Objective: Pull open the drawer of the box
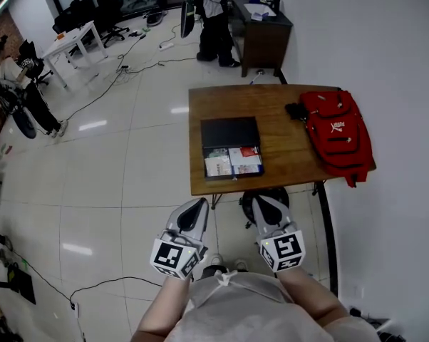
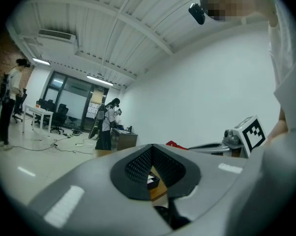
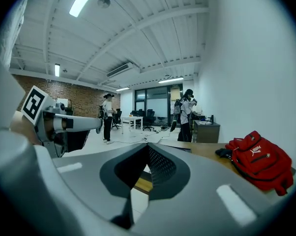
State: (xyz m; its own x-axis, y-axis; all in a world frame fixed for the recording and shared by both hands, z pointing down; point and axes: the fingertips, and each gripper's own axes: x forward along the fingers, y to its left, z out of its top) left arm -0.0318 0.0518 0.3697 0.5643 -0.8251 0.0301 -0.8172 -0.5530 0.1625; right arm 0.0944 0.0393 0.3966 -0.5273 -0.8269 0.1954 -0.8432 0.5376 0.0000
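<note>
Left gripper: my left gripper [image 1: 199,204] [image 2: 151,149] has its jaws pressed together at the tips with nothing between them. I hold it out in front of my body, over the floor.
Right gripper: my right gripper [image 1: 261,201] [image 3: 147,146] is just beside the left one and at about the same reach. Its jaws are also pressed together and empty.
Box: the box [image 1: 230,132] is ahead of both grippers and well apart from them, roughly in line with the gap between the two. It is flat and dark and has a black top.
Drawer: the drawer [image 1: 233,162] stands pulled out of the box on the side facing my grippers. It shows colourful papers or packets inside.
Table: the wooden table [image 1: 286,155] [image 3: 207,150] carries the box. Its near edge is ahead of my jaw tips, and neither gripper touches it.
Backpack: a red backpack [image 1: 338,130] [image 3: 260,161] lies ahead and to the right of my right gripper, at the table's right end.
Person: a person [image 1: 214,20] [image 3: 187,114] stands far beyond the table, next to a dark desk [image 1: 264,38].
</note>
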